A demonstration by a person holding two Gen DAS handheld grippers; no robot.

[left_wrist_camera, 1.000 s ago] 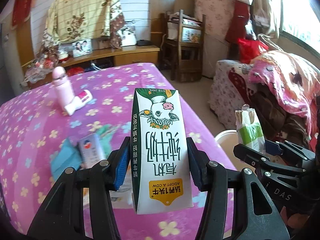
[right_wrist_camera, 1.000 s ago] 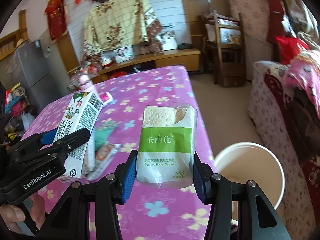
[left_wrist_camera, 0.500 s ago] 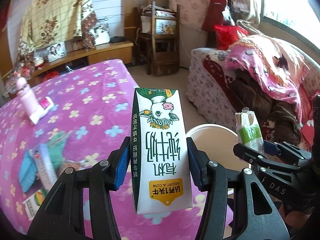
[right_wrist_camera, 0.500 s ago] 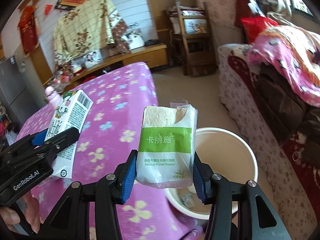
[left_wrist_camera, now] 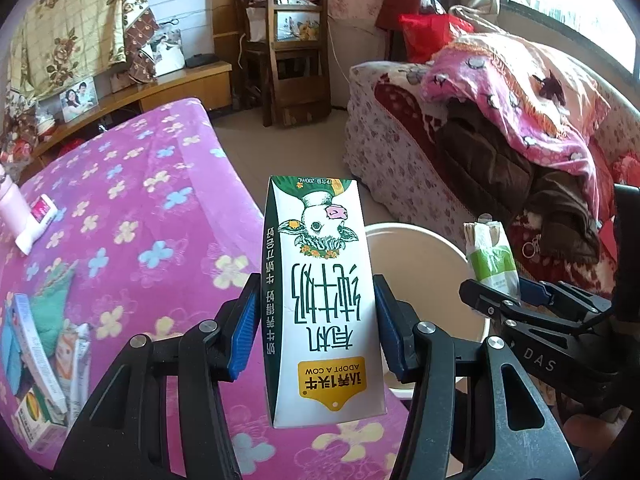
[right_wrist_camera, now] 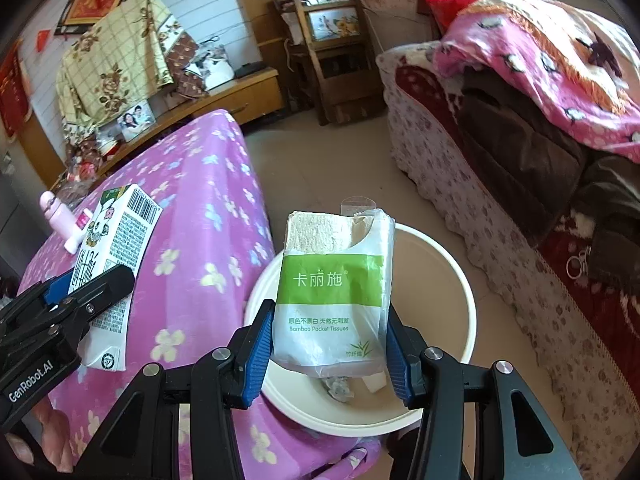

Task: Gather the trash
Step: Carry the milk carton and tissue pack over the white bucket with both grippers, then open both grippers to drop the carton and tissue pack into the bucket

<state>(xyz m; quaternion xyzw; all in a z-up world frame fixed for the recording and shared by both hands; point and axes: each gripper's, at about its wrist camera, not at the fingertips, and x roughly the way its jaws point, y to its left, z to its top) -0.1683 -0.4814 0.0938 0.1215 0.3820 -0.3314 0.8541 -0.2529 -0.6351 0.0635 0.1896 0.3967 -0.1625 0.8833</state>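
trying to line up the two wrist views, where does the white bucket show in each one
Left wrist: the white bucket sits right of centre, partly hidden behind the milk carton in the left claw.
Right wrist: it fills the lower centre, behind the tissue pack in the right claw.
Shared landmark: the purple flowered tablecloth left of the bucket.

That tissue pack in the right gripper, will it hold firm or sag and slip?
The tissue pack is probably soft: its plastic wrap creases between the right gripper's fingers. Torn open on top, it is likely light. The glossy film may slip.
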